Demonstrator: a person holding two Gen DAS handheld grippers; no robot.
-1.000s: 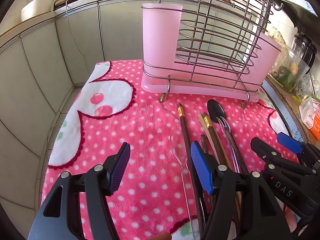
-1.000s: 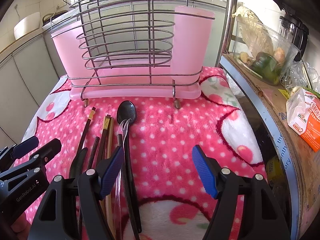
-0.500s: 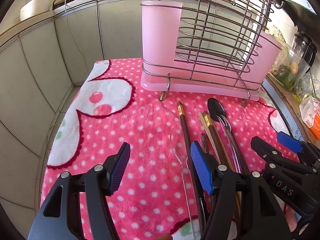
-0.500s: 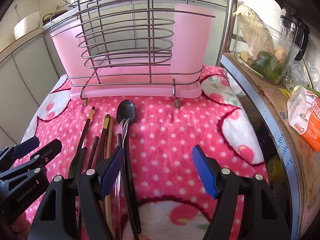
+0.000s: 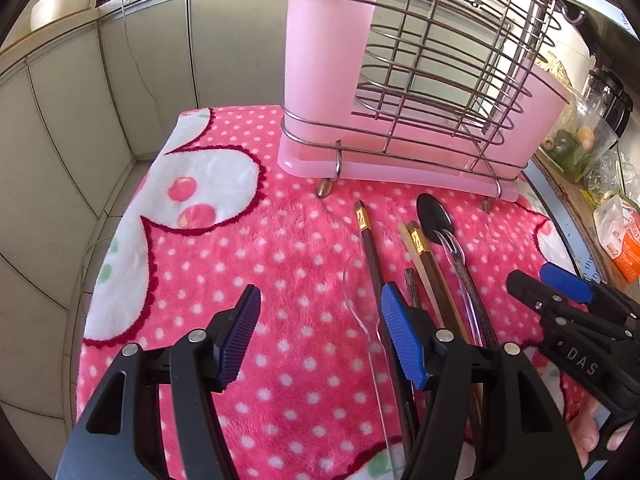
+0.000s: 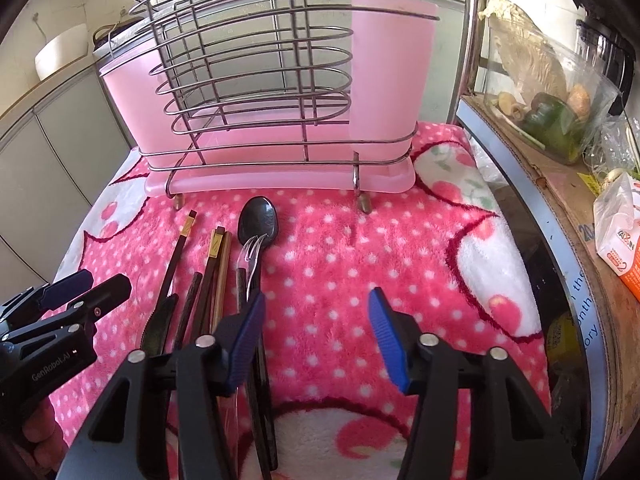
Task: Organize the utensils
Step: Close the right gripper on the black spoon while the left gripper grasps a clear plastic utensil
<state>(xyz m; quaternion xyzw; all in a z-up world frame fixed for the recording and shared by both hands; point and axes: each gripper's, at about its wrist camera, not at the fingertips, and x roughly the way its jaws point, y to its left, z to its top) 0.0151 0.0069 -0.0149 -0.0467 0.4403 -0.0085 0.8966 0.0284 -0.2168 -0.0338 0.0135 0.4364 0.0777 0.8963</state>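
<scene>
While both grippers hover over the pink blanket (image 5: 224, 240), left gripper (image 5: 316, 338) sits wide, nothing between its pads. Chopsticks (image 6: 218, 264), black spoon (image 6: 258, 222) and clear fork (image 6: 250, 256) lie before the rack (image 6: 256, 92). Right gripper (image 6: 316, 336) is closing, empty.

Each hand-held gripper (image 5: 316, 336) (image 6: 316, 332) is a black plastic frame with triangular cut-outs, silver screws at the joints and ribbed blue pads (image 5: 400, 344) on its fingers, one bearing white "DAS" lettering at lower right, the other "GenRobot.AI" at lower left.
</scene>
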